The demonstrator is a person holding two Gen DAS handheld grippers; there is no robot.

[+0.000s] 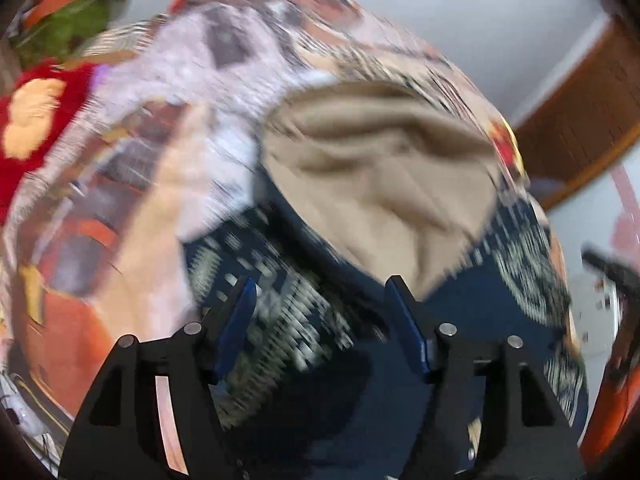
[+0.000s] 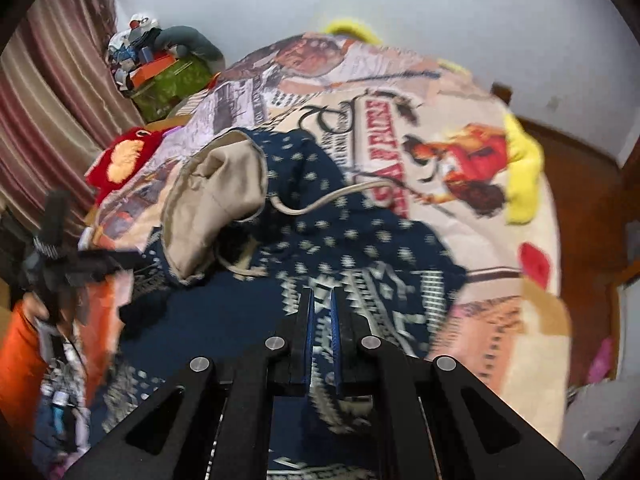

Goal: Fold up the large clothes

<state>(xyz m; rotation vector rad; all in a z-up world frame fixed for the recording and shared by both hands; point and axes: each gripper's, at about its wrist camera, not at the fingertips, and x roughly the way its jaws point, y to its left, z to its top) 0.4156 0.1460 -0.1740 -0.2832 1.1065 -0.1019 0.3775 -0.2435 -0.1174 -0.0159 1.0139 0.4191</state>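
Nearest in the right wrist view, right gripper (image 2: 321, 294) low over the navy patterned hoodie (image 2: 352, 240), fingers drawn nearly together with only a thin slit between the blue pads (image 2: 309, 332); whether cloth is pinched in that slit, cannot tell. Nearest in the left wrist view, left gripper (image 1: 322, 286) with fingers spread wide apart, holding nothing, poised above the same navy patterned hoodie (image 1: 312, 360), image heavily smeared by motion blur. Hoodie lying crumpled on the printed bedspread (image 2: 480, 320), white knit-style pattern band just ahead of the right gripper, dotted navy body beyond it. Farther along the hoodie, beige hood lining (image 2: 216, 200) turned outward, bunched to the left of the dotted part; same beige hood lining (image 1: 384, 172) just beyond the left gripper's fingertips. Pale drawstring (image 2: 332, 200) looping across the navy cloth right of the lining. Left of the hoodie, at the bedspread's edge, left gripper (image 2: 52, 256) as a dark blurred shape. Beyond the hoodie on the left, red plush toy (image 2: 120, 160); on the far right edge, yellow cloth (image 2: 524, 172). Farthest, behind the plush toy, green box (image 2: 168, 84) piled with clutter, striped curtain (image 2: 52, 100) and pale wall (image 2: 440, 12).
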